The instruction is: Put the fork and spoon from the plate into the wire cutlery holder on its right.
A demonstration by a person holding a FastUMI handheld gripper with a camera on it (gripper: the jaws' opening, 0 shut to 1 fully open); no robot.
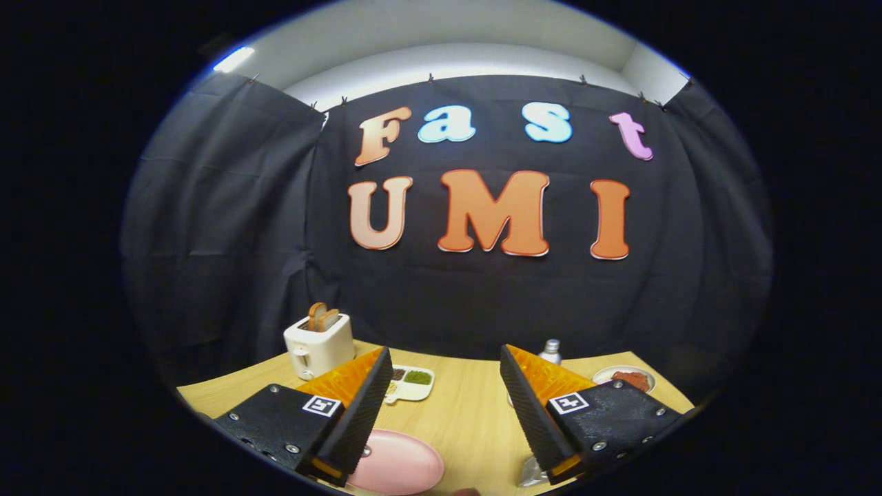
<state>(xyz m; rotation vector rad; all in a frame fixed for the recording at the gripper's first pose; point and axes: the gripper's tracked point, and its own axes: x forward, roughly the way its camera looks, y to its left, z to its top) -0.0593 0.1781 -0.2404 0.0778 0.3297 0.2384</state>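
Black cloth is hanging behind a wooden surface (468,420) where the hand-held gripper (444,406) is hovering wide open, gripping nothing. Below its left finger a pink plate (403,468) is lying; a toaster (319,344) is standing beyond it.

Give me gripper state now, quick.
Gripper: open, fingers wide apart, holding nothing; bare wooden table between them, pink plate by the left finger.
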